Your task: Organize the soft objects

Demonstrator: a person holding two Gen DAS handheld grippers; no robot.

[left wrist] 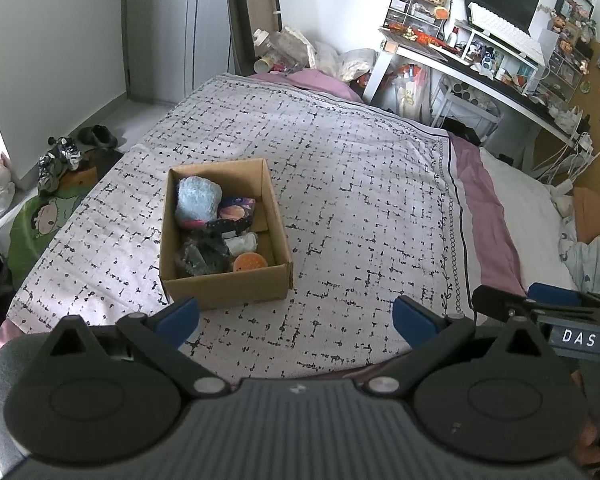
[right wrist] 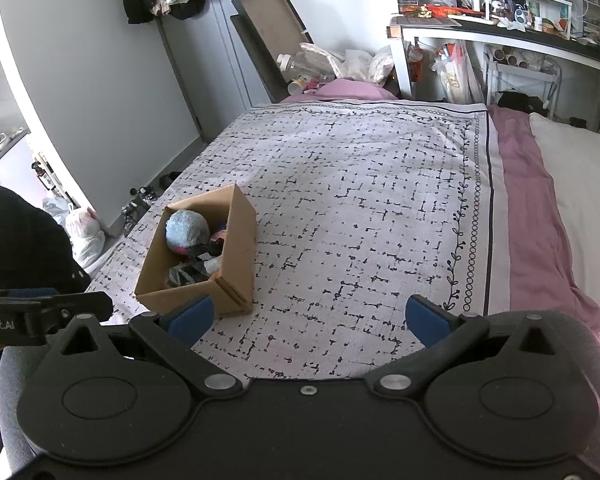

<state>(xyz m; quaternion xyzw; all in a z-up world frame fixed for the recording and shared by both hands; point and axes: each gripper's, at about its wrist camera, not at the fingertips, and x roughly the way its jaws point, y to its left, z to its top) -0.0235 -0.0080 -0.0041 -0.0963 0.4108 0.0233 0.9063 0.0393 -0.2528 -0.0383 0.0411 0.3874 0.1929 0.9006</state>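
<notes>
Soft objects sit piled in the cardboard box (left wrist: 225,280) on the patterned bedspread (left wrist: 360,184). Left gripper (left wrist: 296,316) and right gripper (right wrist: 308,320) hover spread, empty. The fluffy blue plush (left wrist: 198,200) looks light and squashy; pinch its bulging top.

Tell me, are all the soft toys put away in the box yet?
Looks nearly finished. The cardboard box on the bedspread already holds the fluffy blue thing and other soft bits. Left gripper and right gripper are both open, holding nothing. I see nothing soft left loose on the patterned bedspread.
</notes>
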